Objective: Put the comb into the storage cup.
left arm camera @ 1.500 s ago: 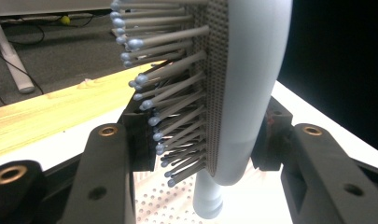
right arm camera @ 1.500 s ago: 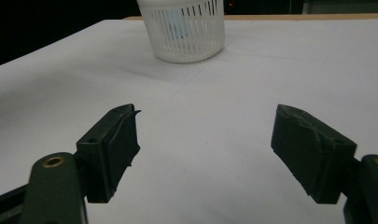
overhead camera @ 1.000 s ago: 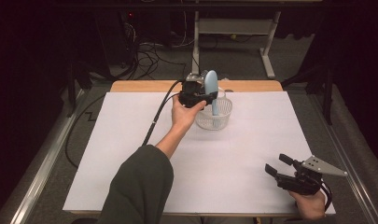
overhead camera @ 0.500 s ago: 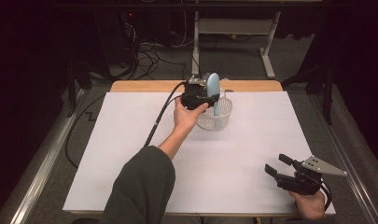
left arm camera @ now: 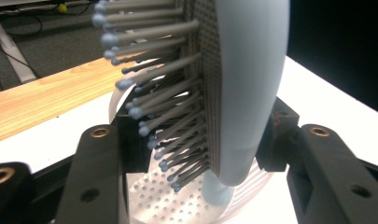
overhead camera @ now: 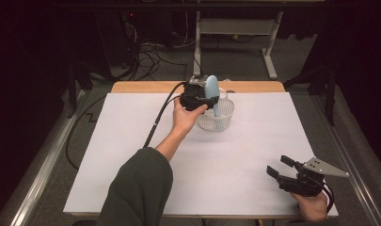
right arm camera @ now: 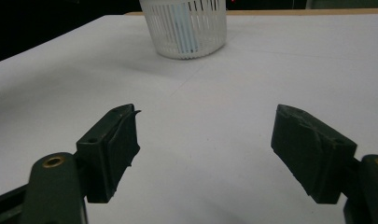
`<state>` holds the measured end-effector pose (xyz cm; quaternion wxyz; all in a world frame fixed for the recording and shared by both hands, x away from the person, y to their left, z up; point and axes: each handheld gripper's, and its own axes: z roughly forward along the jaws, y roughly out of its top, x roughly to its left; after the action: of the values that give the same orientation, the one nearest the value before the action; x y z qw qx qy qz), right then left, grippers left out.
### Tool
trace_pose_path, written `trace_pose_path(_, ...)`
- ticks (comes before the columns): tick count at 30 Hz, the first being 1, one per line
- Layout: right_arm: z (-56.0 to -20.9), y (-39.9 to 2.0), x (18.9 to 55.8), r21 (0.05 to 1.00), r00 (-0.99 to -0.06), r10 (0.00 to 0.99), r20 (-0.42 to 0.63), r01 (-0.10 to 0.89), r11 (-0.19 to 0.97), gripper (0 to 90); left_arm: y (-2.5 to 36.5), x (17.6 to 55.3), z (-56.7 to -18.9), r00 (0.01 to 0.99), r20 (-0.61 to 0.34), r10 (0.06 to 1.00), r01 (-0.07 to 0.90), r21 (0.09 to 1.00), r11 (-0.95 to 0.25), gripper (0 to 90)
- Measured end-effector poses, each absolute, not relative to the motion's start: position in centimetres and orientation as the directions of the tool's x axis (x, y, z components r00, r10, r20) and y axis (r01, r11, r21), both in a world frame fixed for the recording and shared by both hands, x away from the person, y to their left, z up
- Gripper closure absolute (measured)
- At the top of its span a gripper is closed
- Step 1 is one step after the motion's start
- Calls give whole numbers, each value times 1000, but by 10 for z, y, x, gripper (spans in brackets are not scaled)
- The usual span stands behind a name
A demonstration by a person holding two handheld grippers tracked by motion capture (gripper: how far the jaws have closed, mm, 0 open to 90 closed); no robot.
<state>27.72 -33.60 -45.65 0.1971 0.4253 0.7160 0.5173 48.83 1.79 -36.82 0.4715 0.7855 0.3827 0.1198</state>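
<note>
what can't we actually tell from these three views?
- Hairbrush grip: in the left gripper view the brush head hides the pad faces, so contact is unclear; the jaws have just been opening.
- Brush handle tip: high view, hidden by the white basket wall; right gripper view shows it blurred behind the slats.
- Left gripper jaws: high view, covered by its own body and the hand.

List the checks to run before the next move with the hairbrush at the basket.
1. Hairbrush upright, handle down inside the white basket: ok.
2. Left claw: its jaws have just been opening with the brush between them; pads clear of it: cannot tell.
3. Handle end resting on the basket floor: cannot tell.
4. Basket upright on the table: ok.
5. Right claw open, empty, well apart from the basket: ok.
</note>
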Motion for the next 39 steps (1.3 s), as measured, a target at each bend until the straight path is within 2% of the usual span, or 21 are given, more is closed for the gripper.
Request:
trace_pose_path(9, -457, -336, 278, 907, -557, 816, 154, 408, 108, 235, 24, 488, -366, 673, -154, 724, 493, 823, -283, 432)
trace_pose_path(25, -457, -335, 277, 907, -556, 817, 152, 408, 109, 237, 41, 493, -371, 630, -180, 756, 548, 792, -268, 338)
trace_pose_path(39, -457, -336, 277, 907, -556, 818, 149, 406, 111, 237, 49, 495, -376, 616, -195, 763, 584, 764, -276, 306)
